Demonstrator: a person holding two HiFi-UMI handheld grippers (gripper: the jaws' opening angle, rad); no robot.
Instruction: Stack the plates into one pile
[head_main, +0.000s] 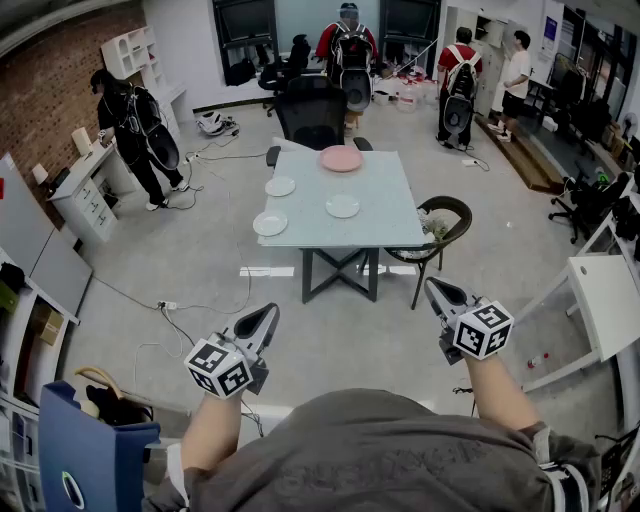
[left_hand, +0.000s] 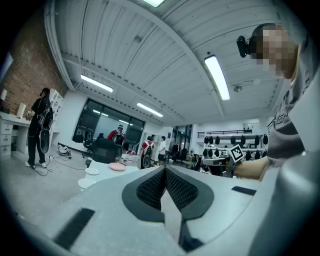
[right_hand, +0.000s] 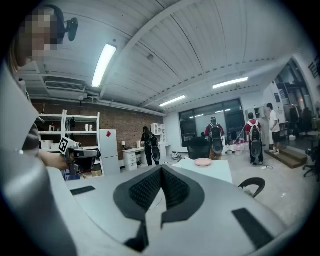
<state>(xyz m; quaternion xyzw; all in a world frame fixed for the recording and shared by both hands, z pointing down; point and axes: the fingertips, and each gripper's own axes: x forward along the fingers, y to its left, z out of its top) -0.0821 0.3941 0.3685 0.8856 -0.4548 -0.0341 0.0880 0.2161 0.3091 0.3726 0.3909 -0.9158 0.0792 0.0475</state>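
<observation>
Glazed crockery is what I'm after, and all of it lies well ahead of me, none of it stacked yet. Starting at my left, the left gripper (head_main: 266, 314) is closed tight with nothing in it, held level over the floor and far short of the table (head_main: 395, 228). On the table's left side sits a white plate (head_main: 270, 223) near the front edge, with a second white plate (head_main: 280, 186) behind it. A third white plate (head_main: 342, 206) lies mid-table, and the larger pink plate (head_main: 341, 158) is at the far edge.

I'd judge them stiff, fairly light, slick and apt to chip if knocked. I'd pinch each by its rim, one jaw over the lip and one under. At my right, the right gripper (head_main: 434, 287) is likewise closed and empty.
</observation>
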